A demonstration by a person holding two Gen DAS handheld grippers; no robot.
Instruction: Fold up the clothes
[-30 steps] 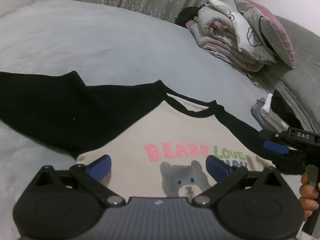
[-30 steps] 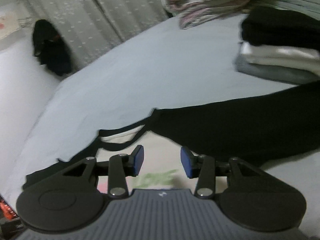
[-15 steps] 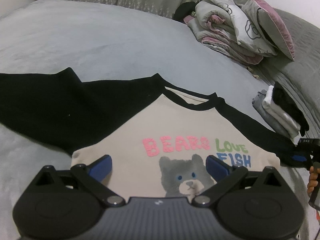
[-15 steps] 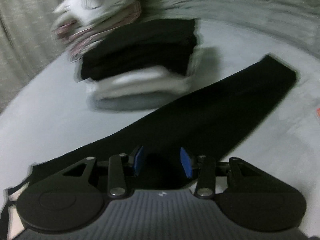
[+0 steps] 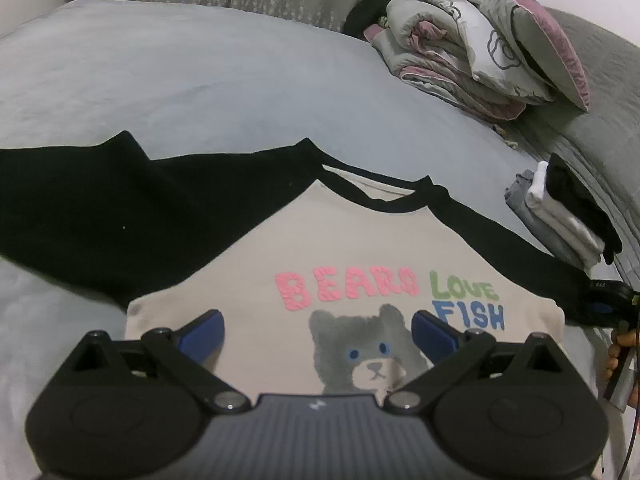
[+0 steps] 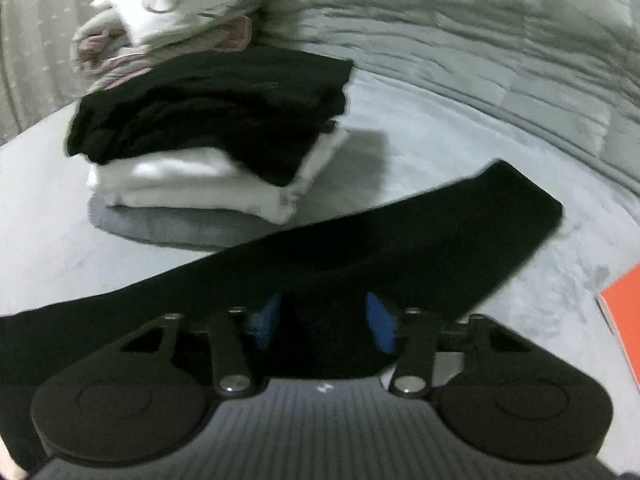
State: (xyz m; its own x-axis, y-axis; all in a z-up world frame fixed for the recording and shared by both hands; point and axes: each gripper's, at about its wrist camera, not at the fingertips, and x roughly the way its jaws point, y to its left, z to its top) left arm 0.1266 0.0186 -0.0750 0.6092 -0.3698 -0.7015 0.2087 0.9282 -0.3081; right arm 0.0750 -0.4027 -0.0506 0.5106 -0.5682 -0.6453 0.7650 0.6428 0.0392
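left wrist view: the shirt (image 5: 360, 248) lies flat on the grey bed (image 5: 200, 80), front up, black sleeves spread to both sides. the left gripper (image 5: 318, 334) hovers over its lower hem with jaws wide apart, nothing between them. wide bare bedding lies beyond the collar; a stack of folded clothes (image 5: 560, 216) sits just past the right sleeve (image 6: 360, 240), and rolled quilts (image 5: 460, 52) crowd the far corner. the right gripper (image 6: 324, 322) has just been closing, the sleeve's near edge between its blue pads; whether they pinch it i cannot tell.
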